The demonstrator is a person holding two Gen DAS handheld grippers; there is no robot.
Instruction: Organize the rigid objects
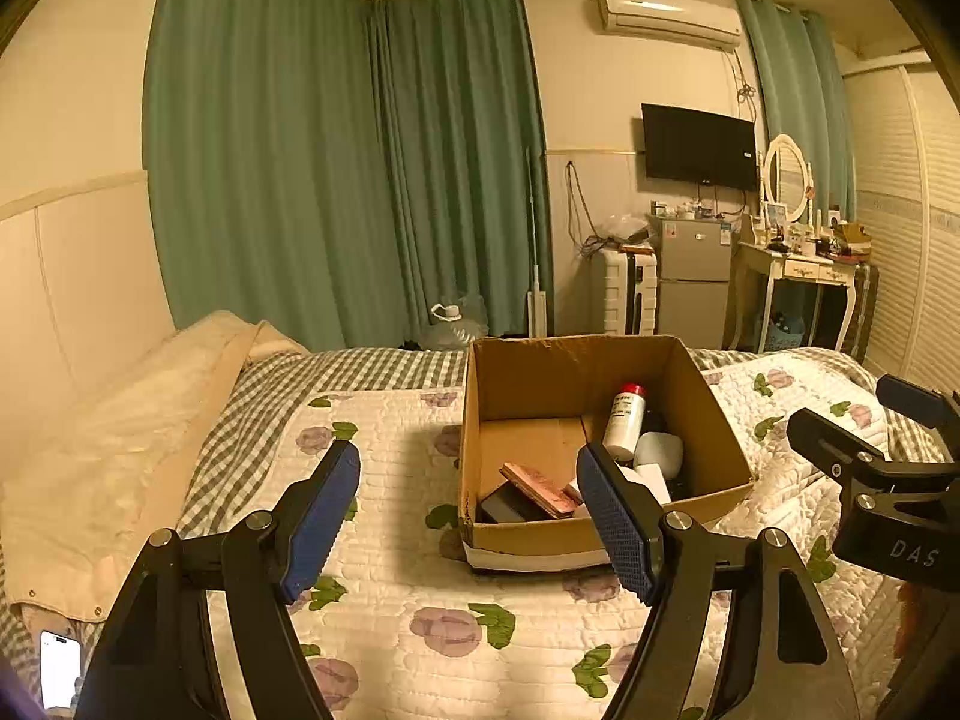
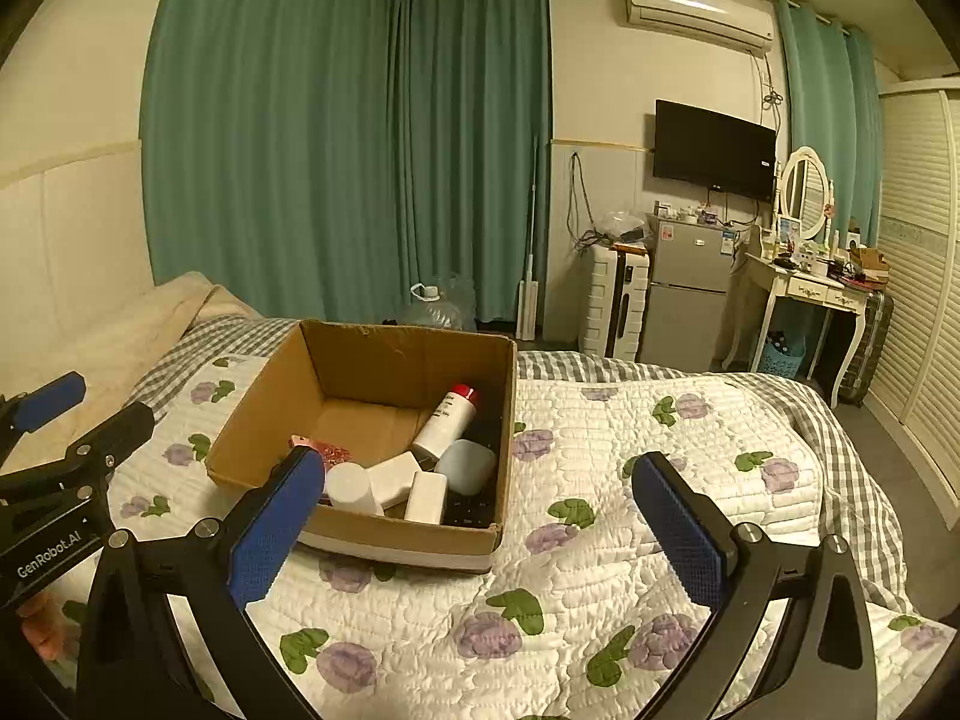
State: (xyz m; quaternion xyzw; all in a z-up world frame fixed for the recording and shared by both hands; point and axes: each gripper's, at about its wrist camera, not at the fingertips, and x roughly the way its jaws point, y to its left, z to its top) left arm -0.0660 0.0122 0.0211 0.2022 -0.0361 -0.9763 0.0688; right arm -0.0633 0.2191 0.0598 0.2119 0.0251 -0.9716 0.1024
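An open cardboard box (image 1: pixel 600 534) (image 2: pixel 264 414) sits on the floral quilt of the bed. Inside lie a white bottle with a red cap (image 1: pixel 624 420) (image 2: pixel 447 420), a pale blue rounded case (image 1: pixel 660 450) (image 2: pixel 468 465), white blocks (image 2: pixel 396 480), a pink flat box (image 1: pixel 537 489) and a dark item (image 1: pixel 501 507). My left gripper (image 1: pixel 471 492) is open and empty, held just in front of the box. My right gripper (image 2: pixel 480 492) is open and empty, near the box's front right corner. Each gripper shows at the other view's edge.
The quilt (image 2: pixel 600 570) spreads right of the box. A beige pillow (image 1: pixel 120 432) lies at the left. A phone (image 1: pixel 60 669) lies at the bed's near left. A fridge (image 2: pixel 684 294), suitcase (image 2: pixel 618 300) and dressing table (image 2: pixel 804 294) stand across the room.
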